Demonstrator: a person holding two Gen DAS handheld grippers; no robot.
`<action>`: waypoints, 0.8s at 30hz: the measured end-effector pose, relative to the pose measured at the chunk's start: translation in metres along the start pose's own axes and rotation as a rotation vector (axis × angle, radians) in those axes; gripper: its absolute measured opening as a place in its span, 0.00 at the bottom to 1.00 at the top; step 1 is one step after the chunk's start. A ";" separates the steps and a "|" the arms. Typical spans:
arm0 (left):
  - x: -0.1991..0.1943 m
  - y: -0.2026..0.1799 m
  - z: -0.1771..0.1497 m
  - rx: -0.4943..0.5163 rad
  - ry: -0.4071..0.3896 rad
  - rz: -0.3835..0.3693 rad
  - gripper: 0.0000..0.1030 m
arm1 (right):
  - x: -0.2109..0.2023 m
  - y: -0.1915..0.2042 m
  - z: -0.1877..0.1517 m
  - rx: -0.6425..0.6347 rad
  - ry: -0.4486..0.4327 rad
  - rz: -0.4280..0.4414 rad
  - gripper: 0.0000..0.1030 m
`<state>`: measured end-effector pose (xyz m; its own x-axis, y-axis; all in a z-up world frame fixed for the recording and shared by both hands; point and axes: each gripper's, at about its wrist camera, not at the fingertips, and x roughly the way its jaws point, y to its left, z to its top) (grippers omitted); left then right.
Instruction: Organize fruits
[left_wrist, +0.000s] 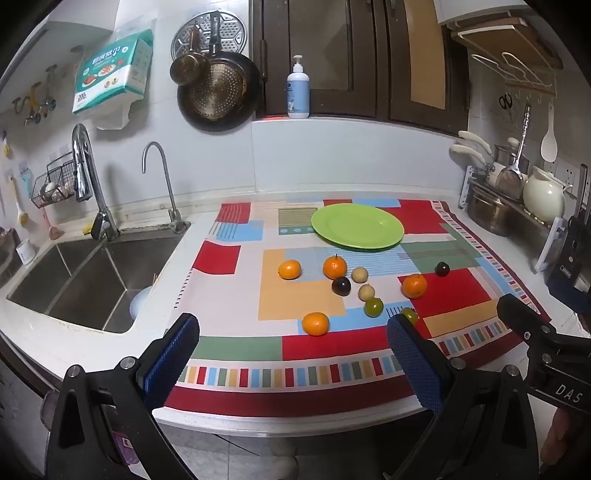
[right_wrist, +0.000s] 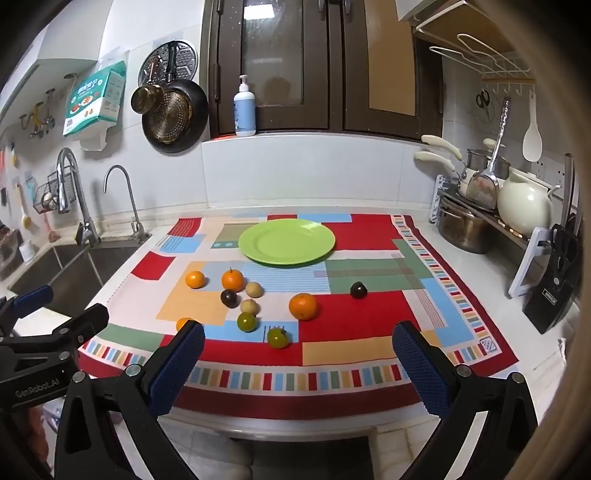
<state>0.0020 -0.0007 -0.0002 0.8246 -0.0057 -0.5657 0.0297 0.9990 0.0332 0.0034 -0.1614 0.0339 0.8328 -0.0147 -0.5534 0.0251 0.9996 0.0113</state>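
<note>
Hovering near the desk's front edge with jaws spread wide and nothing between them, the left gripper (left_wrist: 291, 347) and right gripper (right_wrist: 299, 354) face the fruits (right_wrist: 251, 295) scattered on the patterned cloth (right_wrist: 369, 314), just before the bare green plate (right_wrist: 286, 242).

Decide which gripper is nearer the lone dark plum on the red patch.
Right. The right gripper faces the cloth's plum side; the left gripper hangs farther over, toward the sink.

Dim, sharp, perhaps overhead-lit; fisheye-bent edges.
</note>
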 end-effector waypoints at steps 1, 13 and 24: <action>0.000 -0.001 0.000 0.002 -0.001 0.001 1.00 | 0.000 0.001 0.000 -0.002 0.004 0.002 1.00; -0.004 0.008 0.000 -0.019 -0.011 -0.002 1.00 | 0.001 0.002 -0.001 -0.006 -0.001 0.000 1.00; -0.005 0.006 0.004 -0.019 -0.014 0.006 1.00 | 0.001 0.002 0.002 -0.006 -0.005 -0.005 1.00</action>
<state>0.0000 0.0049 0.0059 0.8324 -0.0006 -0.5542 0.0144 0.9997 0.0206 0.0051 -0.1593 0.0348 0.8353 -0.0194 -0.5495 0.0257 0.9997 0.0038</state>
